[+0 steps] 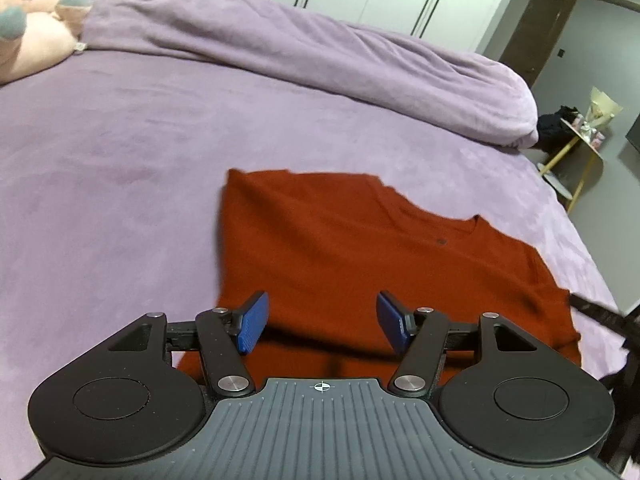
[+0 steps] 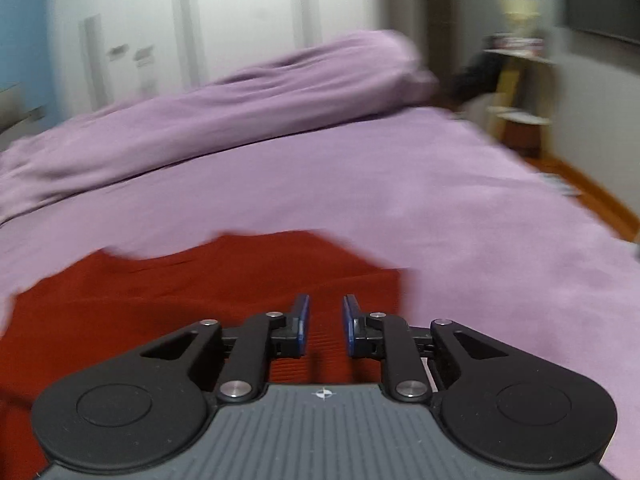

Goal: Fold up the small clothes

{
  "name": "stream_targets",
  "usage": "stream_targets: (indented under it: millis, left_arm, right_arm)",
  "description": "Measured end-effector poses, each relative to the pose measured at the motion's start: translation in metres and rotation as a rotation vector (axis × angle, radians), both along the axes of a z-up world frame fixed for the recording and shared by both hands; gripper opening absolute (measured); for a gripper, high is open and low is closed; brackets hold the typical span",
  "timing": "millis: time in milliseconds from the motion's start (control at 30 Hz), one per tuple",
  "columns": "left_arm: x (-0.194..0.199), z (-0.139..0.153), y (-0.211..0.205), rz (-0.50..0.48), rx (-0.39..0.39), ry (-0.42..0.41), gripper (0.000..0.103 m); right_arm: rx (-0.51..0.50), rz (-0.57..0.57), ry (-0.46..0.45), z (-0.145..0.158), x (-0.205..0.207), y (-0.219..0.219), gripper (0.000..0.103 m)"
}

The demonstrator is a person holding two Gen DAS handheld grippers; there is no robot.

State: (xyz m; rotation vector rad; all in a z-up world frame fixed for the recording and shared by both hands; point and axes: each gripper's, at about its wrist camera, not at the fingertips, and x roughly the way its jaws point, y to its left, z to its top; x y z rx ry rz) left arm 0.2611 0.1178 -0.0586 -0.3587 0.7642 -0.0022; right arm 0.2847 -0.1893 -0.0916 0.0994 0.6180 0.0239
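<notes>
Landmark: red shirt (image 1: 340, 248), lying flat on the purple bed sheet (image 1: 120, 152), partly folded, neckline toward its far-right side.

Left gripper (image 1: 322, 322): over the shirt's near hem, blue pads spread wide, nothing between them, pitched down toward the cloth.

Right gripper (image 2: 325, 324): over the near part of the shirt close to its right edge, pads a narrow gap apart, no cloth pinched; the view is blurred.

Judgement: both hands are equally near; the shirt's long axis runs away from the grippers, so the next fold likely starts at the near hem.

Beyond the shirt: rumpled duvet (image 1: 320, 60); plush toy (image 1: 28, 28) far left.
</notes>
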Motion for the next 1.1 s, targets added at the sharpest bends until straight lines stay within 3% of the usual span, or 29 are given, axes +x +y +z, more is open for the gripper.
stream_targets:
  millis: [100, 167, 267, 333, 467, 567, 700, 767, 900, 1000, 1067, 1100]
  left_arm:
    - [0.023, -0.008, -0.019, -0.031, 0.033, -0.003, 0.065]
    - [0.036, -0.019, -0.031, -0.045, 0.065, 0.016, 0.065]
    - [0.053, -0.034, -0.042, -0.061, 0.108, 0.055, 0.065]
    - [0.061, -0.038, -0.050, -0.081, 0.165, 0.047, 0.066]
    - [0.076, -0.046, -0.062, -0.099, 0.257, 0.045, 0.071]
    - [0.070, -0.039, -0.058, -0.086, 0.228, 0.061, 0.071]
    - [0.035, -0.030, -0.052, -0.111, 0.169, 0.041, 0.071]
    - [0.023, -0.036, -0.054, -0.124, 0.179, 0.052, 0.072]
    - [0.018, -0.040, -0.062, -0.160, 0.249, 0.032, 0.076]
    - [0.018, -0.035, -0.059, -0.144, 0.236, 0.064, 0.076]
    - [0.010, -0.028, -0.054, -0.125, 0.223, 0.080, 0.076]
    - [0.004, -0.025, -0.051, -0.121, 0.222, 0.086, 0.076]
  right_arm:
    - [-0.040, 0.171, 0.021, -0.010, 0.008, 0.044, 0.018]
    - [-0.089, 0.204, 0.023, -0.022, 0.016, 0.060, 0.018]
    - [-0.185, 0.162, 0.080, -0.045, 0.032, 0.064, 0.017]
    - [-0.256, 0.124, 0.043, -0.054, 0.036, 0.056, 0.017]
    - [-0.242, 0.113, 0.036, -0.053, 0.048, 0.040, 0.017]
    - [-0.214, 0.116, 0.059, -0.041, 0.043, 0.041, 0.017]
    - [-0.050, 0.165, 0.058, -0.029, 0.003, 0.034, 0.017]
    - [-0.080, 0.198, 0.078, -0.037, -0.014, 0.037, 0.018]
    - [-0.193, 0.245, 0.009, -0.051, -0.031, 0.045, 0.018]
    - [-0.236, 0.255, 0.018, -0.050, -0.028, 0.051, 0.020]
    - [-0.266, 0.259, 0.021, -0.046, -0.032, 0.053, 0.026]
    - [-0.281, 0.253, 0.020, -0.042, -0.038, 0.053, 0.035]
